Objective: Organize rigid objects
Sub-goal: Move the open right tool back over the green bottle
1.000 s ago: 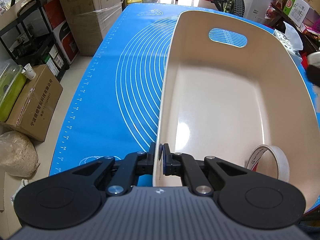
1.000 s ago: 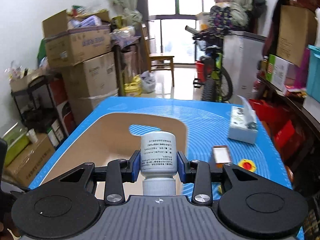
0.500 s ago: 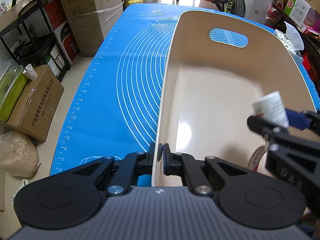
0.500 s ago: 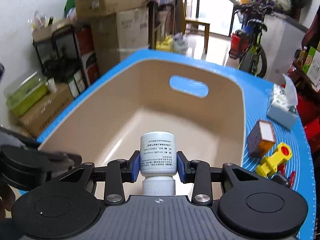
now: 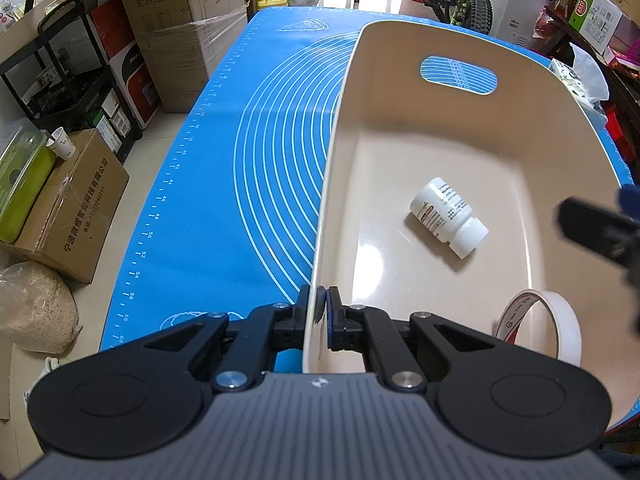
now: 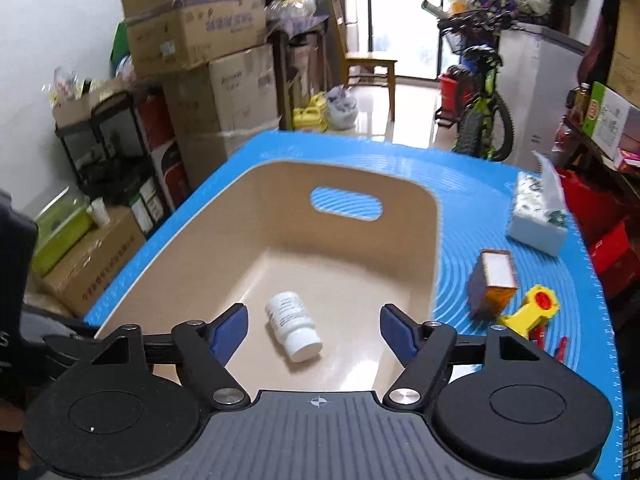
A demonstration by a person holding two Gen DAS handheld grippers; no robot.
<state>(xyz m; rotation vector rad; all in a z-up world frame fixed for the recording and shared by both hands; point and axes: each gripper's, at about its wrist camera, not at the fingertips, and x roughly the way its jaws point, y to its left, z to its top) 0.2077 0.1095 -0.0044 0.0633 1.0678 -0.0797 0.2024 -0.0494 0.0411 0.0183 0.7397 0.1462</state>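
- On the bin's glossy beige floor, a white plastic bottle (image 5: 448, 216) lies on its side, its cap toward the near wall; the right wrist view shows it too, bottle (image 6: 293, 331) lying below and between the spread blue pads (image 6: 229, 331).
- Only the left wrist view shows the tape roll (image 5: 540, 326), a white ring standing on edge in the bin's near right corner.
- Only the right wrist view shows what sits outside the bin on the ridged blue mat (image 6: 460, 248): a small orange-and-white box (image 6: 494, 282), a yellow plastic toy (image 6: 534, 308) with a red centre, and a tissue pack (image 6: 538, 216) farther back.
- The left gripper (image 5: 322, 312) is pinched onto the bin (image 5: 332, 168) rim, one finger outside the smooth wall and one inside.
- The right gripper (image 6: 314, 330) hangs over the bin with its jaws wide apart, holding nothing.
- The bin's far wall has an oval handle cut-out (image 5: 458, 76).
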